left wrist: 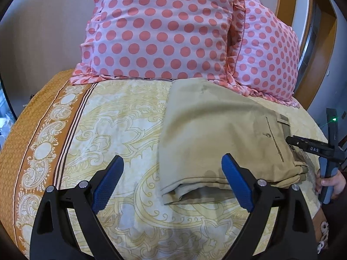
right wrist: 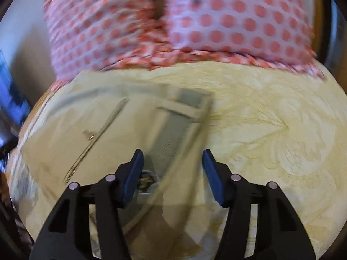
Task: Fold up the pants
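Item: khaki cotton pants (left wrist: 219, 138), folded into a compact stack, lying on the yellow paisley bedspread (left wrist: 121, 130) toward its head edge, beside polka-dot pink pillows (left wrist: 164, 28). Left gripper (left wrist: 172, 184): spread, empty. Right gripper (right wrist: 172, 173): spread over the waistband. Folding appears nearly complete; perhaps a final tidy remains.
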A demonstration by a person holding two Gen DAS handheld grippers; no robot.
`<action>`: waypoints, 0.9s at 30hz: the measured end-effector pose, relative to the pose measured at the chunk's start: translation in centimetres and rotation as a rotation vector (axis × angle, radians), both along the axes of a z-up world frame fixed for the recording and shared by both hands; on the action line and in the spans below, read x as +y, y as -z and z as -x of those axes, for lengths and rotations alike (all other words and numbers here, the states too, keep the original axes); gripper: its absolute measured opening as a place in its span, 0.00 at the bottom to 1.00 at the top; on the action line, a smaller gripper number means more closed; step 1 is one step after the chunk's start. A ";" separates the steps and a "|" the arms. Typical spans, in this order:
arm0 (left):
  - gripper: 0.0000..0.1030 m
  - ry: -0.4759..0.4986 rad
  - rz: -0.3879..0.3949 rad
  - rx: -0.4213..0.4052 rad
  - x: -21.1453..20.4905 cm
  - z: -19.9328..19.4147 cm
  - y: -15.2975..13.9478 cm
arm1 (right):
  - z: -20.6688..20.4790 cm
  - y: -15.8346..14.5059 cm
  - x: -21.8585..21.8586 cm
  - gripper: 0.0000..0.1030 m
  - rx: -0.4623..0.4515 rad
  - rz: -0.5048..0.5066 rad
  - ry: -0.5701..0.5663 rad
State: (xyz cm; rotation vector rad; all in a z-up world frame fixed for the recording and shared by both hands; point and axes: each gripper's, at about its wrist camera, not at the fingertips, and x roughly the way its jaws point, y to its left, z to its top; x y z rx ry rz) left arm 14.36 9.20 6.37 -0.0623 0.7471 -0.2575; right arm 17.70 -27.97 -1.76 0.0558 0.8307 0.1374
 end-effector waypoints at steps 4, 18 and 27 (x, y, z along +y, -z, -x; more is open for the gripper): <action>0.90 0.008 -0.003 0.006 -0.6 -0.2 0.1 | 0.0 -0.1 0.4 0.26 -0.006 0.039 -0.033; 0.90 -0.013 -0.001 0.081 0.0 -7.4 -0.3 | -3.4 -0.6 -4.5 0.67 0.021 -0.087 0.019; 0.87 0.079 -0.011 0.257 -3.5 -15.7 3.1 | -4.7 -0.6 -2.5 0.45 0.002 -0.012 -0.098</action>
